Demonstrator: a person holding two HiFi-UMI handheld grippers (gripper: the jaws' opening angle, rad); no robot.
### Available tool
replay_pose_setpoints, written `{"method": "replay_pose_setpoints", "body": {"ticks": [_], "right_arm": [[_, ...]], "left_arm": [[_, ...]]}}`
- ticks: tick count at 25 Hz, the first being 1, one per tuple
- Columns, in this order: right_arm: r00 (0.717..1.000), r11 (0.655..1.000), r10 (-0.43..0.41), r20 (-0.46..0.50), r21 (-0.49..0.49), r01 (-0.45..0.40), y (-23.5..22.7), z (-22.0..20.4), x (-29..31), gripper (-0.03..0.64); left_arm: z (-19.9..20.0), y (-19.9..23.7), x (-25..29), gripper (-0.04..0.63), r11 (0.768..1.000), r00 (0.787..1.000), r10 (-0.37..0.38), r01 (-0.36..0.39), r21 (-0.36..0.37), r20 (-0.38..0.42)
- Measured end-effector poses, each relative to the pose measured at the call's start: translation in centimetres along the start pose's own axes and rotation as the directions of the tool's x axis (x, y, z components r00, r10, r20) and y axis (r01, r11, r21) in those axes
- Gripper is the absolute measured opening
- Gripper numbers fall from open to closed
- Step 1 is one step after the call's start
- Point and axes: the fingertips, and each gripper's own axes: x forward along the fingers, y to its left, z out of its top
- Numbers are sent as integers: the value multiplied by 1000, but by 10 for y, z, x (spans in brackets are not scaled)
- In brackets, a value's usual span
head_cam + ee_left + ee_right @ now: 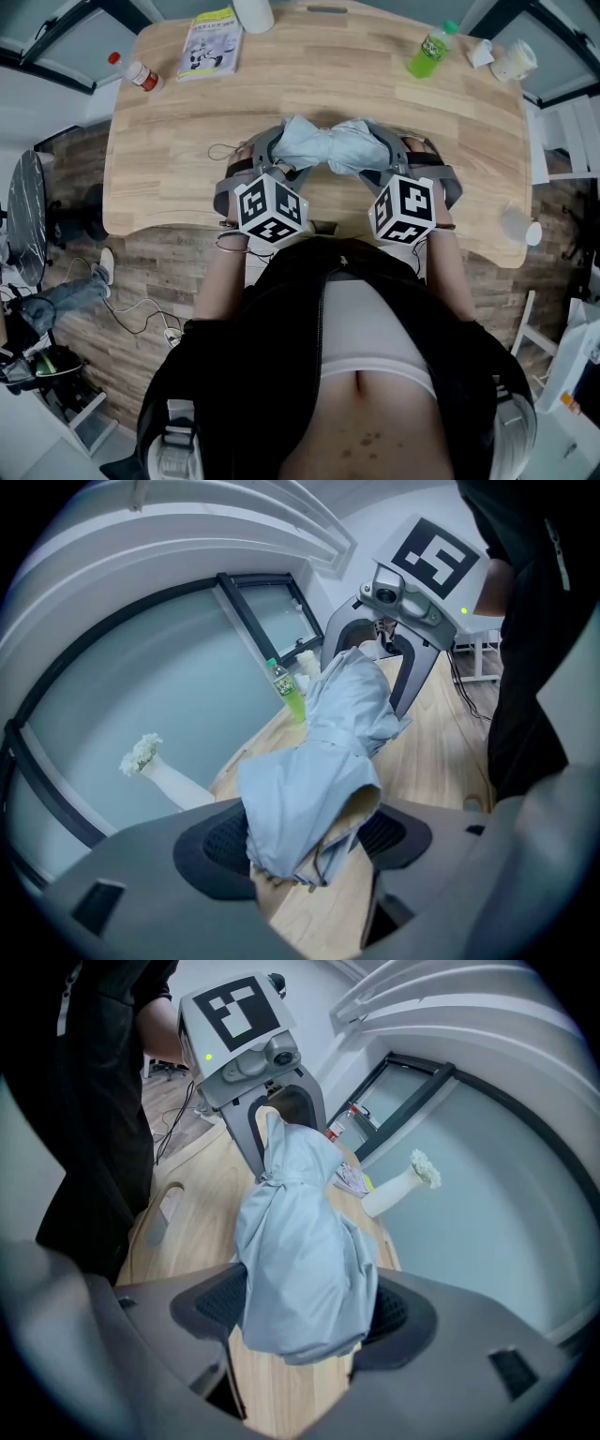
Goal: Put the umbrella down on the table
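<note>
- I can read no words or numbers anywhere.
- The booklet (211, 42) at the far left of the table (328, 103) carries print too small for me to read.
- The label on the green bottle (429, 51), far right of the table, is illegible.

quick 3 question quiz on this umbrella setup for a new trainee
1. True or false: the left gripper has nothing between its jaws.
2. In the head view, where on the table does the green bottle stand? A) far side, to the right B) far side, to the left C) near edge, between the grippers
3. Fill the gap: the folded light-blue umbrella is clamped by ___ gripper(s) (one / both).

Key
1. False: it is shut on one end of the umbrella.
2. A.
3. Both: the right gripper is shut on the other end.
</note>
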Motion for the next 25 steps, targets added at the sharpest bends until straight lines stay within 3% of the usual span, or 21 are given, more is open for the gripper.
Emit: {"method": "replay_pose_setpoints", "body": {"ticks": [25], "right_arm": [[998,998,59,-14,20,-59,15,-13,21,359]], "left_arm": [[-12,-15,19,321,999,999,-43,43,-8,-24]]}}
